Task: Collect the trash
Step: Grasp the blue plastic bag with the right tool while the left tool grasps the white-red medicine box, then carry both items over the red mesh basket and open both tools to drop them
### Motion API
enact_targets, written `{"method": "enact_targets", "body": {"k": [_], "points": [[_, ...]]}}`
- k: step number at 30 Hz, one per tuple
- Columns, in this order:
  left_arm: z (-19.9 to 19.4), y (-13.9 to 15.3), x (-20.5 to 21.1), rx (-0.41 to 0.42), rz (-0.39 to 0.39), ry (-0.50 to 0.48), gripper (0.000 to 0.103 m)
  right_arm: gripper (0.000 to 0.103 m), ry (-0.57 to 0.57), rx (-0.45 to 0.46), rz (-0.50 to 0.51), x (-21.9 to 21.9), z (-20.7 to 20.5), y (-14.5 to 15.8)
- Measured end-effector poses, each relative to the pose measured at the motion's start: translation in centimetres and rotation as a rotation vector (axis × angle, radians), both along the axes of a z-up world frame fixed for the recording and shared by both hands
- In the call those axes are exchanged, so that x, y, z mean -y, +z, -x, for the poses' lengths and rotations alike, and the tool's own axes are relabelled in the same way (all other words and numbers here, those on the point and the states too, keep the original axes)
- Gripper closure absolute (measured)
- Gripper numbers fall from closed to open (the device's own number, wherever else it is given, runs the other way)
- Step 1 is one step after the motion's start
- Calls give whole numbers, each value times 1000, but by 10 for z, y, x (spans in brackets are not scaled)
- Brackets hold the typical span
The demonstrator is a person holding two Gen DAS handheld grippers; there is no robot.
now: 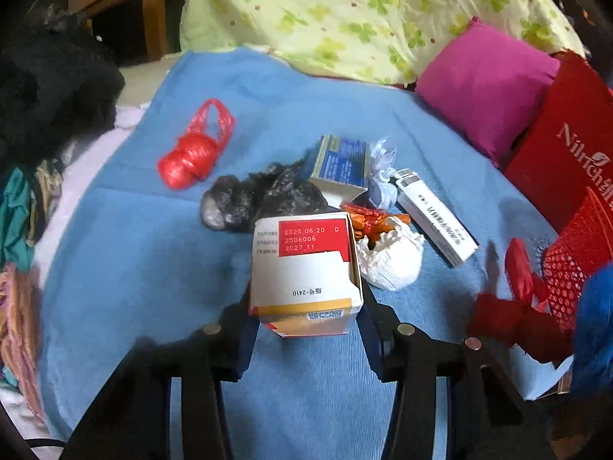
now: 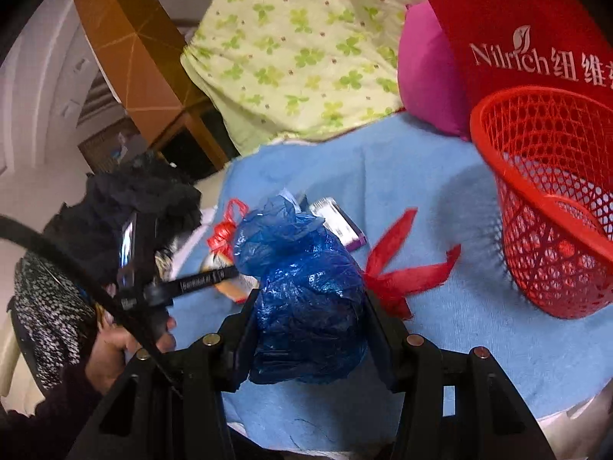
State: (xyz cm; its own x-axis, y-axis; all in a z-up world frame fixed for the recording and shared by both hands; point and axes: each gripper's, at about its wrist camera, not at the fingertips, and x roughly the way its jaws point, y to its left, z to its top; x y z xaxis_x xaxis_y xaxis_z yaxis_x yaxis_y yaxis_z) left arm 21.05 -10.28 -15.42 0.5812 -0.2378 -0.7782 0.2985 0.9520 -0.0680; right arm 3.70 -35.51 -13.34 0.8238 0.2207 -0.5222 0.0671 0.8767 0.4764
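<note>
My left gripper (image 1: 306,299) is shut on a white and red carton (image 1: 304,268), held above the blue cloth (image 1: 153,253). Beyond it lie a black bag (image 1: 260,197), a red knotted bag (image 1: 193,153), a blue box (image 1: 341,166), white crumpled paper (image 1: 390,257), an orange wrapper (image 1: 367,218) and a long white box (image 1: 435,218). My right gripper (image 2: 308,326) is shut on a blue plastic bag (image 2: 302,291). A red mesh basket (image 2: 551,199) stands to its right, tilted. A dark red bag (image 2: 402,272) lies between the two.
A magenta cushion (image 1: 482,88) and a red paper bag (image 1: 567,145) stand at the back right. A green flowered quilt (image 1: 345,11) lies behind. Dark clothes (image 1: 49,92) are heaped at the left edge. A wooden cabinet (image 2: 130,50) stands beyond the bed.
</note>
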Motion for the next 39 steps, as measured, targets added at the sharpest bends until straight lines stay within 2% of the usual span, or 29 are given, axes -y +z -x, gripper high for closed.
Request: {"method": "enact_targets", "body": {"k": [6, 8, 12, 16, 19, 23, 31, 34, 35, 37, 39], "points": [[22, 21, -7, 85, -13, -23, 54, 49, -6, 70, -102, 17, 13, 13], [26, 20, -6, 94, -37, -24, 54, 49, -23, 78, -135, 25, 13, 12], [33, 20, -6, 89, -24, -34, 54, 48, -53, 68, -196, 38, 6, 5], [45, 37, 5, 126, -6, -70, 54, 48, -61, 114, -191, 44, 1, 22], [54, 62, 24, 187, 14, -135, 54, 48, -83, 178, -202, 53, 2, 38], [58, 80, 56, 209, 66, -239, 54, 47, -127, 222, -221, 72, 11, 49], [60, 78, 114, 186, 87, -340, 54, 47, -259, 206, -323, 130, 23, 22], [67, 92, 149, 203, 92, -414, 54, 46, -341, 238, -356, 158, 37, 21], [68, 97, 157, 208, 93, -433, 54, 44, -365, 242, -364, 165, 41, 21], [74, 106, 182, 222, 96, -496, 53, 29, -425, 238, -379, 181, 51, 20], [80, 111, 209, 225, 99, -565, 53, 27, -482, 248, -372, 196, 65, 19]]}}
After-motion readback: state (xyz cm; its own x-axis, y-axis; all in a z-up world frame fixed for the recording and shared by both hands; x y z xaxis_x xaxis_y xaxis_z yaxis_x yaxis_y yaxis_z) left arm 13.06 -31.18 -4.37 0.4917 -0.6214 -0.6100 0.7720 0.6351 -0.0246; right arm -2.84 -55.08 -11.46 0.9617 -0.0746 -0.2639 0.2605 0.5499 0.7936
